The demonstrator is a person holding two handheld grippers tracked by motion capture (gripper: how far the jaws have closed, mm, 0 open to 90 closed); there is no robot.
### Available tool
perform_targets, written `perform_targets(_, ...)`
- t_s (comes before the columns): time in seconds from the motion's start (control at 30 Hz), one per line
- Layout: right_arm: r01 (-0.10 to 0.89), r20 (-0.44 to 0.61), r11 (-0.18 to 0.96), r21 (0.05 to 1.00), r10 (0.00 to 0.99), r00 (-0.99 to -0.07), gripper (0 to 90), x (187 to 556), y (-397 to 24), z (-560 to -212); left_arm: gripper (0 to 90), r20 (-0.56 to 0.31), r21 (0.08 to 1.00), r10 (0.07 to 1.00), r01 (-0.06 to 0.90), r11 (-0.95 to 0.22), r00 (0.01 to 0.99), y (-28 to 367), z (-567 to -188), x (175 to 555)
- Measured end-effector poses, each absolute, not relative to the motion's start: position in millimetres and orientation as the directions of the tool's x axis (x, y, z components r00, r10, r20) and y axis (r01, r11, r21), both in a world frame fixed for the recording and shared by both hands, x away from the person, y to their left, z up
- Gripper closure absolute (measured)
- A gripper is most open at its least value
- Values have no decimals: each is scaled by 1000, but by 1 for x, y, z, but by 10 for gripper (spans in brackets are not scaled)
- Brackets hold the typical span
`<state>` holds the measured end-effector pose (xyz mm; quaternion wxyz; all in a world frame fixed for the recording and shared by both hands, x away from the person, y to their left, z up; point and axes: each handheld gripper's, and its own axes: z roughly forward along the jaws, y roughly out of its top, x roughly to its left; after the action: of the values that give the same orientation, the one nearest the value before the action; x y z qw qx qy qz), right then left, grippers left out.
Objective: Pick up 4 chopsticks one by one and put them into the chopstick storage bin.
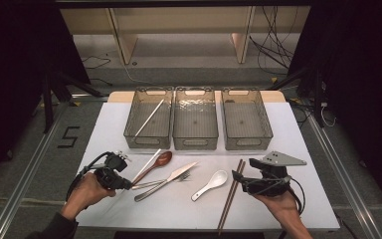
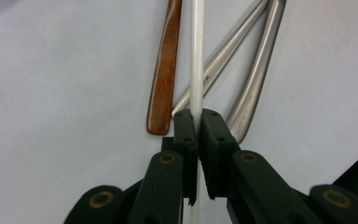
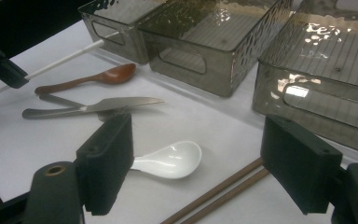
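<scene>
Pinching white chopstick (image 2: 196,56), left gripper (image 2: 197,116) clamped | right gripper (image 3: 196,163) wide, empty; white spoon (image 3: 168,161) between its fingers (image 3: 107,158)

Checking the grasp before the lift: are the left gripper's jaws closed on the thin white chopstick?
Yes, in the left gripper view the left gripper has both black jaws pressed against the thin white chopstick, which runs straight between them.

Three bins (image 1: 197,144) stand side by side at the table's (image 1: 308,199) far edge; a chopstick (image 1: 149,117) lies in the left bin. Before them, left to right: a chopstick held in the left gripper (image 1: 122,183), wooden spoon (image 1: 155,165), knife (image 1: 166,180) over a fork (image 1: 179,178), ceramic spoon (image 1: 211,184), paired chopsticks (image 1: 231,194), right gripper (image 1: 236,180).
</scene>
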<state>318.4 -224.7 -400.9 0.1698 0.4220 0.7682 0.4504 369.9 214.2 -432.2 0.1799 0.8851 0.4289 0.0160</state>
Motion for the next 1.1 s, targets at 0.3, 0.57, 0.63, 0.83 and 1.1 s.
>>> perform_targets(0.3, 497, 121, 236, 835, 802, -585, 263, 319, -225, -401, 850, -152, 403, 766, 747, -529, 625, 217, -420, 377)
perform_targets(0.57, 501, 126, 234, 833, 802, -583, 263, 319, -225, -402, 849, -163, 453, 769, 739, -498, 618, 221, -409, 391)
perform_targets(0.63, 501, 125, 233, 834, 803, -583, 263, 319, -225, -402, 849, -157, 460, 774, 738, -493, 614, 222, -407, 395)
perform_targets(0.83, 502, 126, 231, 833, 805, -580, 263, 319, -225, -402, 849, -163, 487, 774, 732, -477, 613, 223, -403, 409)
perform_targets(1.1, 503, 127, 231, 833, 805, -580, 263, 320, -226, -402, 849, -149, 535, 783, 715, -450, 604, 222, -389, 424)
